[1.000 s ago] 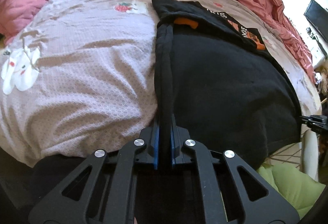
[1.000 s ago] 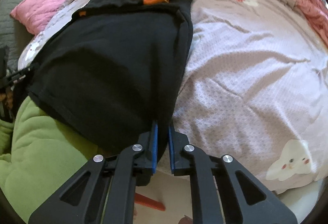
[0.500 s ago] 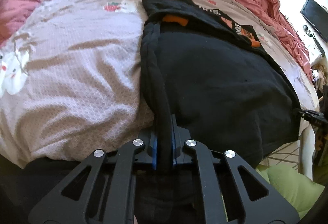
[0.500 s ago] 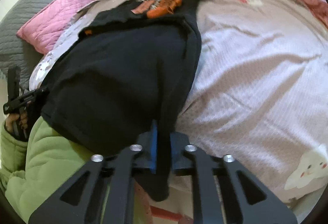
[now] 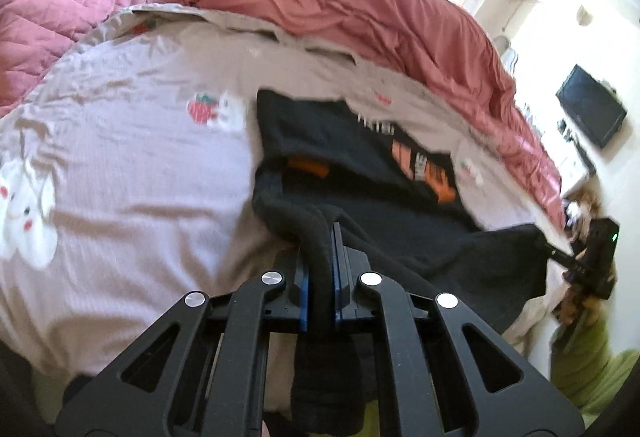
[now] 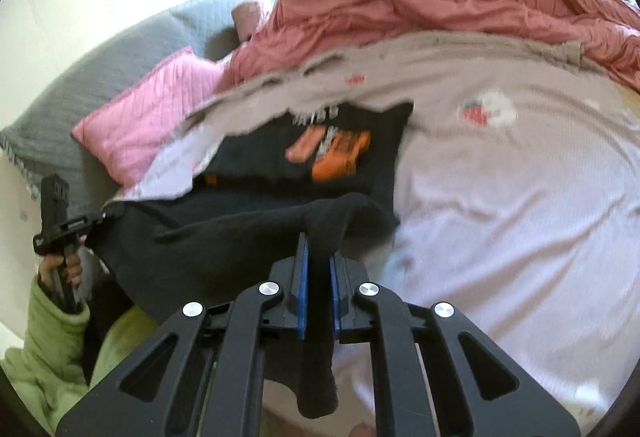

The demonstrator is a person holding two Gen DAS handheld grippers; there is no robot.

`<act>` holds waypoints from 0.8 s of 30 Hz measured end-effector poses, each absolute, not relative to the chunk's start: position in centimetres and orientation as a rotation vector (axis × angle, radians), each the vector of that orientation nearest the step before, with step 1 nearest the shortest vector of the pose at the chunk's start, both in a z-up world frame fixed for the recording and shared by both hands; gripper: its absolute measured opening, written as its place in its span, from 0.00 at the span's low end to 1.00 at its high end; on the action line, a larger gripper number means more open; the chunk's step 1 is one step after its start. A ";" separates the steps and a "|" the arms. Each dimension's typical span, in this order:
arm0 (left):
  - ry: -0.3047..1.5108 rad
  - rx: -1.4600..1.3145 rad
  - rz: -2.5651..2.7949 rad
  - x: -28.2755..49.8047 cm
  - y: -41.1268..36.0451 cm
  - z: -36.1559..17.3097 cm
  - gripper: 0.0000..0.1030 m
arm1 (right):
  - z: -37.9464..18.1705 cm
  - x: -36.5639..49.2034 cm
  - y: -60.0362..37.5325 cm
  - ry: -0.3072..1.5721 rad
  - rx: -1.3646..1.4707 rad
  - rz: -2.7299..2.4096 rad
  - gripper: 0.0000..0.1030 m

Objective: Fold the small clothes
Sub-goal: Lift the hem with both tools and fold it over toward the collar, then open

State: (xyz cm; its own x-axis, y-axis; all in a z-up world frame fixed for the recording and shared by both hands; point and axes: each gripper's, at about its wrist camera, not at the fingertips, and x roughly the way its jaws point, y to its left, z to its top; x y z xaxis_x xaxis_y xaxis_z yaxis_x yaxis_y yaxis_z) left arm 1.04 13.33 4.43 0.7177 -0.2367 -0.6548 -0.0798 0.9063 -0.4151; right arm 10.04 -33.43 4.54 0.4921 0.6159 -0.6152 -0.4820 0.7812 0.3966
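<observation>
A black garment with orange print (image 5: 380, 173) lies on the bed; it also shows in the right wrist view (image 6: 304, 165). My left gripper (image 5: 320, 237) is shut on its near left hem corner, lifted above the bed. My right gripper (image 6: 318, 249) is shut on the near right hem corner, also lifted. The near half of the garment hangs between the two grippers over the far half. The right gripper shows in the left wrist view (image 5: 560, 255), and the left gripper in the right wrist view (image 6: 94, 219).
The lilac sheet (image 5: 120, 177) with cartoon prints covers the bed. A rumpled red duvet (image 5: 380, 9) lies along the far side and a pink quilted pillow (image 6: 148, 113) at the head. A dark screen (image 5: 590, 111) hangs on the wall. Green sleeves (image 6: 52, 341) show at the bed's edge.
Both grippers have lifted the near hem off the bed and carried it forward toward the printed end. The garment's near half now hangs raised instead of lying flat.
</observation>
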 end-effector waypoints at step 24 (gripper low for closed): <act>0.785 -0.492 0.058 17.3 16.9 3.0 0.03 | 1.1 27.0 -29.2 0.860 0.231 0.455 0.08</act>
